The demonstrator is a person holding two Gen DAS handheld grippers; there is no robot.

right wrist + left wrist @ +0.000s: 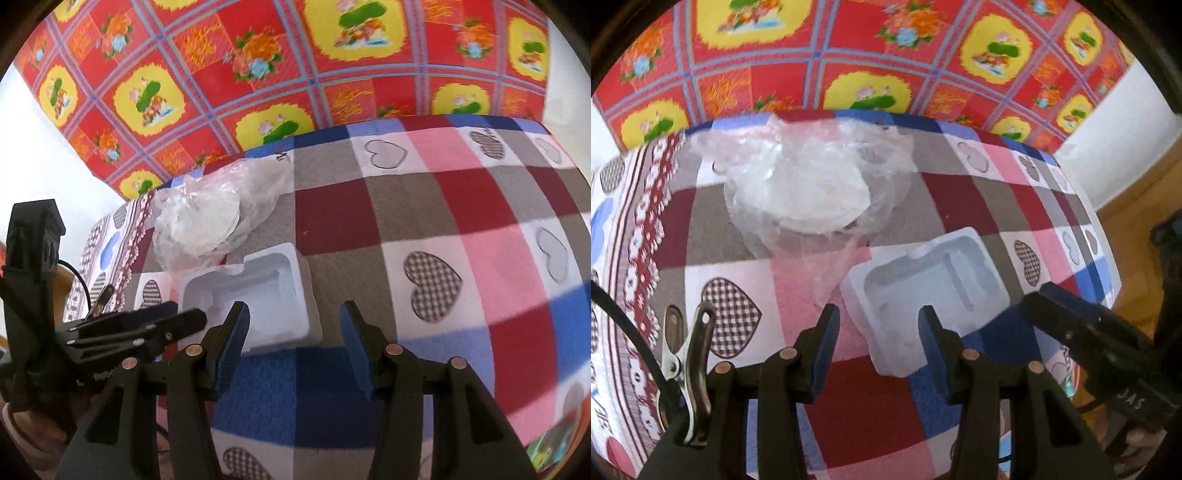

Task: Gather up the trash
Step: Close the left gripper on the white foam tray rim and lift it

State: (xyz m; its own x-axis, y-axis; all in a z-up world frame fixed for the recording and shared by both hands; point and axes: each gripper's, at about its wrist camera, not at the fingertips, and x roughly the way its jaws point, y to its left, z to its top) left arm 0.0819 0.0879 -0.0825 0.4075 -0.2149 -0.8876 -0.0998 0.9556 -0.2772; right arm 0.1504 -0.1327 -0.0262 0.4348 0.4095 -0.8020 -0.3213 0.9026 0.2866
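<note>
A white foam packing tray (923, 280) lies on the checked heart-pattern tablecloth (879, 406), hollow side up. My left gripper (879, 325) hovers open just above its near corner, and the pads do not touch it. Behind the tray sits a crumpled clear plastic bag (805, 184) with something white and round inside. In the right wrist view the same foam tray (255, 295) is just left of and beyond my open right gripper (295, 328), which holds nothing. The plastic bag (214, 218) lies farther back on the left. The left gripper (166, 321) shows at that view's left edge.
A red and yellow floral cloth (849, 48) hangs behind the table. A metal clip (690, 350) is fixed at the left gripper's side. The table's right edge drops to an orange floor (1137, 206). The right gripper's body (1089, 325) is close on the right.
</note>
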